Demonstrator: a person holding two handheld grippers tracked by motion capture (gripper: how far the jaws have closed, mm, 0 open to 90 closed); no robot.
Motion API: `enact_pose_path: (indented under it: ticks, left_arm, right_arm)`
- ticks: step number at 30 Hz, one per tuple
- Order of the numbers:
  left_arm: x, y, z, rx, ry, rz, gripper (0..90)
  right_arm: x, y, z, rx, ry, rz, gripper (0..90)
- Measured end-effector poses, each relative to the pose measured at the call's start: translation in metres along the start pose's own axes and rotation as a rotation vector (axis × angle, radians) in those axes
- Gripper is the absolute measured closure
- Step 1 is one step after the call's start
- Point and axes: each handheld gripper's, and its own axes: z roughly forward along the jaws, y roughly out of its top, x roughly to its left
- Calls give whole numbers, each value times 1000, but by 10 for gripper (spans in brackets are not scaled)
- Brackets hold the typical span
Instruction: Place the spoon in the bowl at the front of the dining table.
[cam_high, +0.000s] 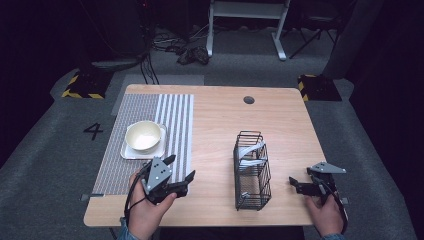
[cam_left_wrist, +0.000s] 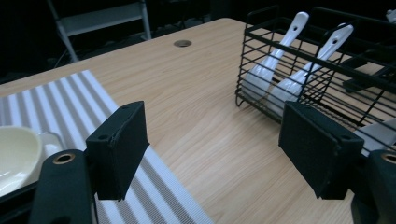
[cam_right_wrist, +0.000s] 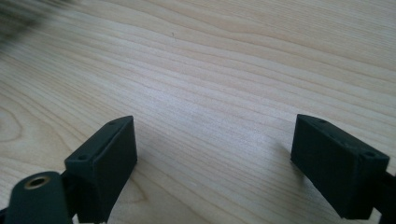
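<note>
My left gripper (cam_high: 181, 167) hovers over the table's front left, at the right edge of the striped placemat (cam_high: 175, 115), its jaws open and empty. In the left gripper view the left gripper (cam_left_wrist: 219, 140) points towards a black wire basket (cam_left_wrist: 261, 32) holding white spoons (cam_left_wrist: 280, 51). The basket (cam_high: 248, 134) stands right of centre, with the spoons (cam_high: 252, 150) leaning inside. A cream bowl (cam_high: 144, 135) rests on a square white plate (cam_high: 127, 152) on the placemat. At the front right corner my right gripper (cam_high: 301, 176) is open, and the right gripper (cam_right_wrist: 215, 163) has bare wood between its jaws.
The wooden table (cam_high: 220, 120) has a round cable hole (cam_high: 249, 100) near its far edge. The bowl (cam_left_wrist: 14, 154) sits at the left edge of the left gripper view. Beyond the table are grey floor, a white frame (cam_high: 247, 20) and cables.
</note>
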Motion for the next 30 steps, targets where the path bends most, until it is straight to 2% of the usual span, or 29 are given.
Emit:
enact_pose_path:
  ticks: [1,3,7,11,24,27,28,30]
  left_arm:
    - [0,0,0,0,0,0,237]
    - [-6,6,7,-9,-35,8,237]
    - [-14,13,12,-19,-65,25,237]
    - [-27,21,20,-32,-115,48,239]
    - [-58,35,26,-59,-202,91,247]
    - [-65,38,27,-72,-238,97,266]
    - [-69,39,28,-78,-263,97,276]
    - [-72,40,28,-80,-273,100,280]
  right_arm:
    - [0,0,0,0,0,0,145]
    - [0,0,0,0,0,0,145]
    - [0,0,0,0,1,-1,145]
    - [0,0,0,-1,1,0,145]
    - [0,0,0,0,1,0,145]
    - [0,0,0,0,0,0,145]
    - [0,0,0,0,0,0,145]
    - [0,0,0,-1,0,0,145]
